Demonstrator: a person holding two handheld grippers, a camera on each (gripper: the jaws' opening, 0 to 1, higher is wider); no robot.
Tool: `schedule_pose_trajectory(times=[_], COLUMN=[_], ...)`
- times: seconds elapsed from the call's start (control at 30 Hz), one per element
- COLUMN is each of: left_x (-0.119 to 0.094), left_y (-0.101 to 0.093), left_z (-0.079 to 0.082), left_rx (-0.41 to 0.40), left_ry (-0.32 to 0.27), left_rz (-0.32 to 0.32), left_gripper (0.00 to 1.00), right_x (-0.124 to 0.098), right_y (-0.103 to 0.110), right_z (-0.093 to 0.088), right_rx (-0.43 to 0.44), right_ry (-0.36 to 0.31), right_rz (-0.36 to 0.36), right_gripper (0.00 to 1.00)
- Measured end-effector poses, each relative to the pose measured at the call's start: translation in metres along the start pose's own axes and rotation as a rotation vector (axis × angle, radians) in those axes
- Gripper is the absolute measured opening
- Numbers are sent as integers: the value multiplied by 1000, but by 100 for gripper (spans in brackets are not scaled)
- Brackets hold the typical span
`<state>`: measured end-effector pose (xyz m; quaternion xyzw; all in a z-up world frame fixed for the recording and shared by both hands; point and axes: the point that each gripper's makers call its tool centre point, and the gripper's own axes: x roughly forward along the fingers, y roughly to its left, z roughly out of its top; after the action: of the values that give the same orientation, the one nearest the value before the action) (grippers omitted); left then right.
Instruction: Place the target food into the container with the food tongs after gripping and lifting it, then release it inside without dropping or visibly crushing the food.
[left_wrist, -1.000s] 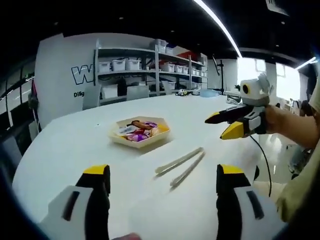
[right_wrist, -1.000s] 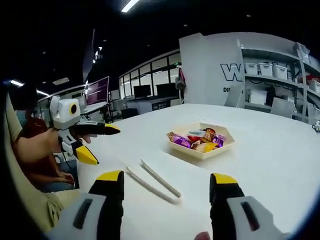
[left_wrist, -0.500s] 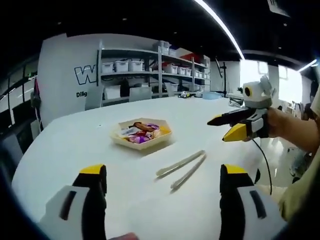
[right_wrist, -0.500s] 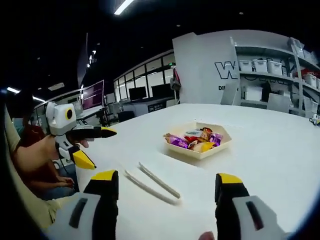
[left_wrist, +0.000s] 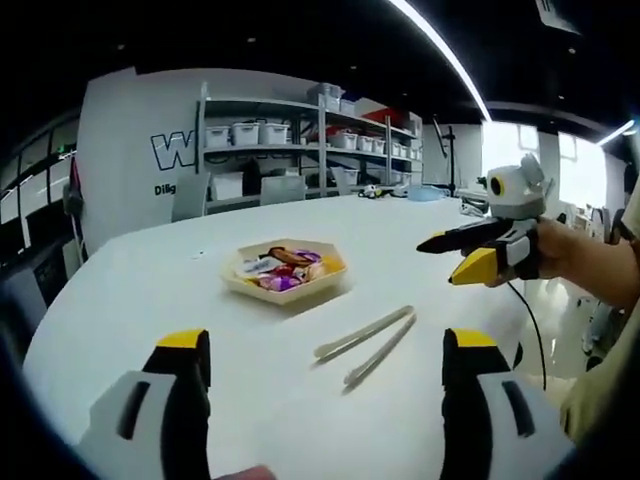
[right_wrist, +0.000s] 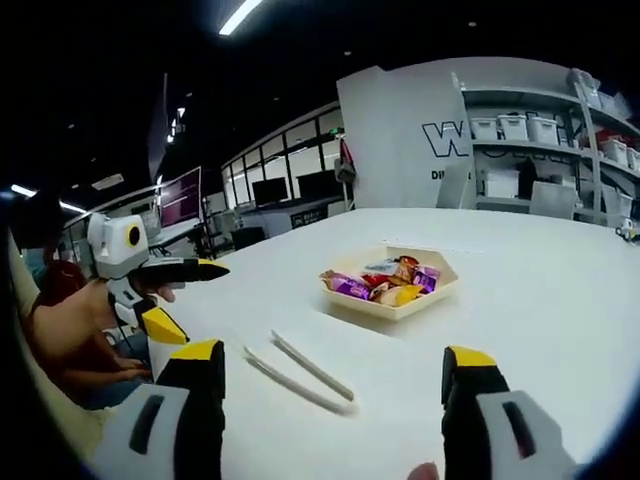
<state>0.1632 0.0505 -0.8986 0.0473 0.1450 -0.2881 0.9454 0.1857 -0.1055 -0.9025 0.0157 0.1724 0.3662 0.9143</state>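
Table top (left_wrist: 150, 290): smooth, white, matt to faintly satin, with soft reflections only. Hexagonal tray (left_wrist: 288, 290): pale cream, matt, plastic or pressed paper; cannot tell which. Wrapped sweets (right_wrist: 385, 283) in the tray: glossy film wrappers, crinkled, catching highlights in purple, orange and white. Food tongs (left_wrist: 368, 335): pale, translucent-looking plastic, smooth with a dull sheen. Left gripper (left_wrist: 320, 375): light grey moulded plastic body, black jaws with yellow tips, all matt. Right gripper (right_wrist: 333, 385): same grey, black and yellow matt plastic. Shelving (left_wrist: 300, 130) at the rear: grey painted metal frame carrying frosted plastic bins.
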Motion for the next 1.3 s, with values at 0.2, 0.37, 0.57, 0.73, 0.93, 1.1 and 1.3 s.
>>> schedule_pose_trajectory(times=[0.2, 0.37, 0.57, 0.73, 0.93, 1.1, 1.3], left_x=[1, 3, 5, 7, 10, 12, 14], left_y=[4, 6, 7, 5, 5, 8, 7], left_z=[8, 13, 15, 19, 25, 30, 30], left_rx=[-12, -30, -58, -56, -57, -67, -74], left_ry=[-8, -15, -10, -13, -22, -30, -31], left_rz=[14, 18, 18, 16, 17, 27, 30], left_gripper=[98, 99, 99, 99, 99, 99, 99], right_x=[1, 2, 2, 1, 1, 0, -7], right_y=[-5, -8, -12, -14, -18, -19, -20], right_z=[3, 5, 7, 6, 5, 7, 12], right_rx=[24, 38, 55, 61, 77, 81, 80], right_ry=[-1, -3, -5, 0, 3, -4, -11], right_rz=[-14, -33, -50, -54, -68, -83, -104], right_gripper=[93, 96, 99, 99, 99, 99, 99])
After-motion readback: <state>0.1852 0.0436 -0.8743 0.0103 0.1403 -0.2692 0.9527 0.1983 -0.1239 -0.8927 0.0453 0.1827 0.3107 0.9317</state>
